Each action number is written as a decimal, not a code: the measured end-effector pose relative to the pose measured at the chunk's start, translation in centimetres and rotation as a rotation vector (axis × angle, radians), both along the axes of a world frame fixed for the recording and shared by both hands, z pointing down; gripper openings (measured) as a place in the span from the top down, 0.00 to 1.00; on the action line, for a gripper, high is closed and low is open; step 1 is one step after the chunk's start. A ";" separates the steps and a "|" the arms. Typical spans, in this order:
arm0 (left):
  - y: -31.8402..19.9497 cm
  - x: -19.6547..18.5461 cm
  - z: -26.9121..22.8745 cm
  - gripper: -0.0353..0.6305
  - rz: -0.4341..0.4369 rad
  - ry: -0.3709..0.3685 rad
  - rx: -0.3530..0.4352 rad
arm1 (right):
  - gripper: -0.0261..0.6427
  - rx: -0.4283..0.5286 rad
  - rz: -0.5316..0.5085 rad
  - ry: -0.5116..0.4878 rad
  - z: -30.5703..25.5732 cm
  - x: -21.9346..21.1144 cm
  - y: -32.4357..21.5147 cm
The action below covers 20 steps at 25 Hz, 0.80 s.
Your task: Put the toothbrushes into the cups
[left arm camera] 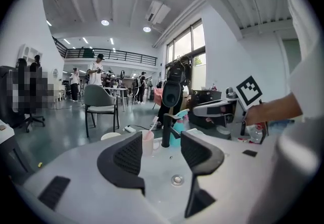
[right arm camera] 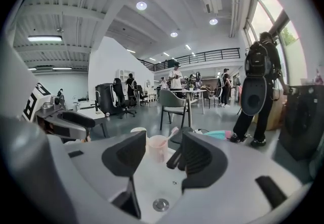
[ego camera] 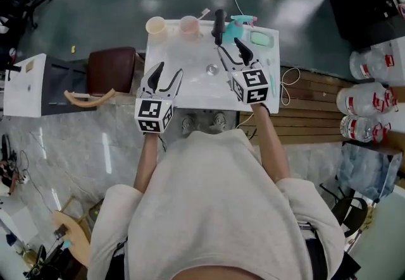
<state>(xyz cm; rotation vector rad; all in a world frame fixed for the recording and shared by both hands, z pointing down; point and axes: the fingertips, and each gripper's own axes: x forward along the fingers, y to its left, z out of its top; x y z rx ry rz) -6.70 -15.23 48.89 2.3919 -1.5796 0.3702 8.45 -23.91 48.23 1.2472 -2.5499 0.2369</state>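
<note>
A white washbasin top [ego camera: 190,92] carries a cream cup [ego camera: 155,24] and a pink cup [ego camera: 188,24] along its far edge. A pink toothbrush [ego camera: 204,13] leans out of the pink cup. My left gripper [ego camera: 169,70] hovers over the basin's near left part, open and empty. My right gripper [ego camera: 233,50] is open and empty beside the black tap [ego camera: 218,24]. The left gripper view has the pink cup [left arm camera: 148,142] half hidden behind the left jaw, with the toothbrush [left arm camera: 152,123] above it. In the right gripper view the pink cup [right arm camera: 157,148] and toothbrush [right arm camera: 172,132] show between the jaws.
A teal object [ego camera: 240,21] and a green soap dish [ego camera: 260,37] lie right of the tap. The drain [ego camera: 212,69] sits mid-basin. A brown chair [ego camera: 112,69] stands at the left, and large water bottles [ego camera: 372,100] on the floor at the right.
</note>
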 end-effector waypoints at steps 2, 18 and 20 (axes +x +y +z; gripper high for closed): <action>-0.4 1.3 0.2 0.59 0.028 0.002 -0.003 | 0.64 -0.010 0.033 0.007 0.5 1.9 0.4; -2.1 8.9 1.4 0.59 0.156 0.023 -0.029 | 0.66 -0.119 0.234 0.089 5.4 15.3 2.2; -2.3 9.4 1.5 0.59 0.157 0.023 -0.033 | 0.66 -0.142 0.241 0.105 6.4 16.5 2.1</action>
